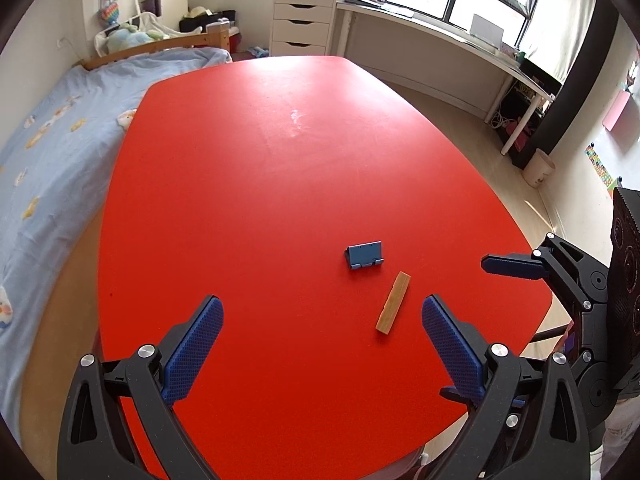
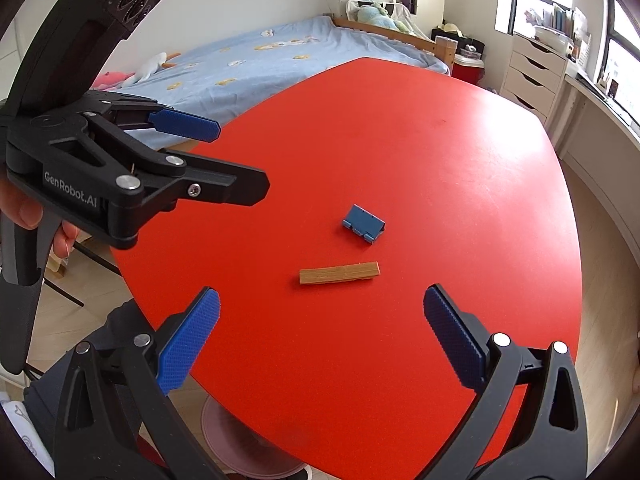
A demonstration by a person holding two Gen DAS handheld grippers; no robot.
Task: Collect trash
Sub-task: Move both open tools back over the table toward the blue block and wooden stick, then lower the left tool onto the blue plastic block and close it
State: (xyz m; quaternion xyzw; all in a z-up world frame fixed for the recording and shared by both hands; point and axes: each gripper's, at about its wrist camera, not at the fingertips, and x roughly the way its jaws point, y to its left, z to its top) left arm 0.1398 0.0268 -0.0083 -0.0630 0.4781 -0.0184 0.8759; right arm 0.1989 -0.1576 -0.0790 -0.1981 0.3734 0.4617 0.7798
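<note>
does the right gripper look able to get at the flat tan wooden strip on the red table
Probably yes: the right gripper is open, with the flat tan wooden strip lying flat just ahead and nothing between; the small blue folded piece sits beyond it.

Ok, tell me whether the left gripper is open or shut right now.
Open. The left gripper has its blue pads spread wide apart above the red table, holding nothing; the wooden stick lies untouched between them.

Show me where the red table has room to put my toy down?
Most of the red table is bare: the whole far half toward the bed and window. Only the near right part is taken, by the blue stand and wooden stick.
</note>
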